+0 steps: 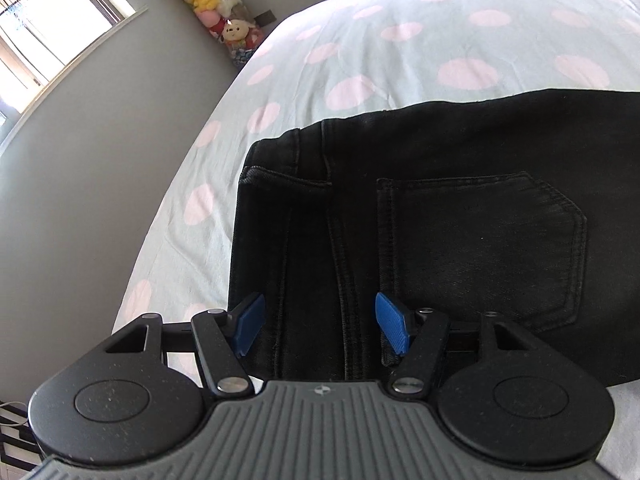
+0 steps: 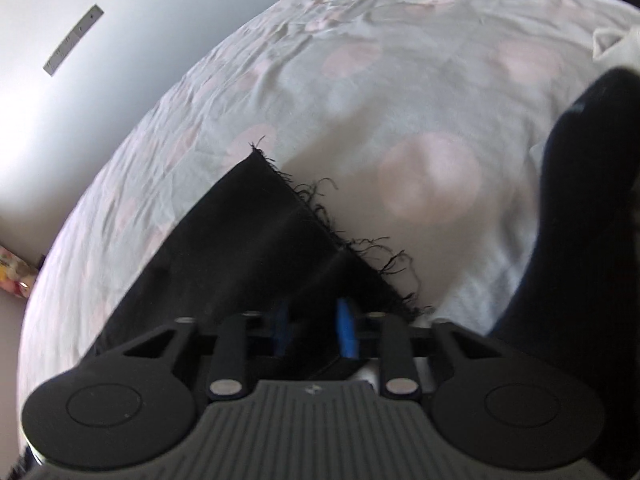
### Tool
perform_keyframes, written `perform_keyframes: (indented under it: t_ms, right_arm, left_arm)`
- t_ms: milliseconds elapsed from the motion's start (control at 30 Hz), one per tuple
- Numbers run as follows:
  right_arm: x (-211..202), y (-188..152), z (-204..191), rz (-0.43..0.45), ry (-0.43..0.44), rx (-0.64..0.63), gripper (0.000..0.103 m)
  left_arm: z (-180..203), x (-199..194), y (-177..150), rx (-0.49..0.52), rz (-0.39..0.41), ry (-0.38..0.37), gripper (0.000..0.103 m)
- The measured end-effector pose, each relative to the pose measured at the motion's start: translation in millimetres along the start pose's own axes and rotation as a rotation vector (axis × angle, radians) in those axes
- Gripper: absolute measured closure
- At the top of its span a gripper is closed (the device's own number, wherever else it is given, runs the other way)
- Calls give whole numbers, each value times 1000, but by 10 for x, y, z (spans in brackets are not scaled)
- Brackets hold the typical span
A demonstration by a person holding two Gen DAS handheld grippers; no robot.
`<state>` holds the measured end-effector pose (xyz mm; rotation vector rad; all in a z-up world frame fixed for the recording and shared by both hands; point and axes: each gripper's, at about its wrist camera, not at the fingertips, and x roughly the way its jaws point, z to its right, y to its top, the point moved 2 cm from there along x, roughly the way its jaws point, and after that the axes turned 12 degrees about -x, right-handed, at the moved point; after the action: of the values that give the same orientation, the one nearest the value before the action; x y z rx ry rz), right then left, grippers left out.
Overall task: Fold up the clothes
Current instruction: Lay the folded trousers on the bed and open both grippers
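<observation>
Black jeans [image 1: 460, 216] lay flat on polka-dot bedsheet [image 1: 400, 40], back pocket [image 1: 480, 248] up. L gripper [image 1: 318, 328] sat over waistband end w/ jaws wide, nothing pinched. R gripper [image 2: 312, 330] was at the frayed hem [image 2: 320, 216], jaws narrow, clamped on the leg fabric. Plush toys [image 1: 216, 4] by wall.

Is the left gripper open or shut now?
Open. The left gripper has its blue pads apart above the black jeans, not pressing them.
</observation>
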<state>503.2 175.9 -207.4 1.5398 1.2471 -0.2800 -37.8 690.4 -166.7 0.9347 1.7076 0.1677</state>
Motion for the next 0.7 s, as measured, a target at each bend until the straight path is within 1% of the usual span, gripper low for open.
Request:
perform_keyframes:
  t_ms: [33,100,133,233,367,433,467,500,533,567,600,633,700]
  right_arm:
    - [-44,11,-55,19,-16,-34,99]
    - [-191,27,-218,61,-66,-147,99]
    - [-256,30,-260,69,-83,-175,100]
    - [-279,37,-257,41,-127,-218,100]
    - [-40,-101,-173,-22,-208,-238,100]
    - [-6,-135,-170,-8,-215,-243,98]
    - [-27,-137,-163,2,-212,-235,96]
    - [-67,-146,-163,7,-212,-236,94]
    - [-142,-168,-183,18,-210,-243,88]
    - [-216,-190,-204,28,-208,-250,84]
    - [-291,-212,-225,38,-206,-257,84]
    - [-366,-239,-252,48,-201,-267,84]
    - [-510,-349,-381,63,-163,-315,84]
  left_arm:
    - [12,18,6,10,-12,8,36]
    - [39,47,24,25,-26,9,37]
    - [55,65,37,31,-31,11,37]
    - [93,129,59,46,-37,17,37]
    - [95,141,58,43,-32,8,35]
    - [55,98,51,26,-23,-8,35]
    - [26,71,48,13,-15,-20,36]
    - [-35,13,25,-5,9,-49,40]
    - [-96,-45,2,-23,33,-77,41]
    - [-158,-104,-20,-42,56,-106,42]
    - [-221,-163,-44,-61,80,-133,42]
    - [-295,-215,-77,-90,101,-143,42]
    - [-423,-275,-125,-129,121,-147,42]
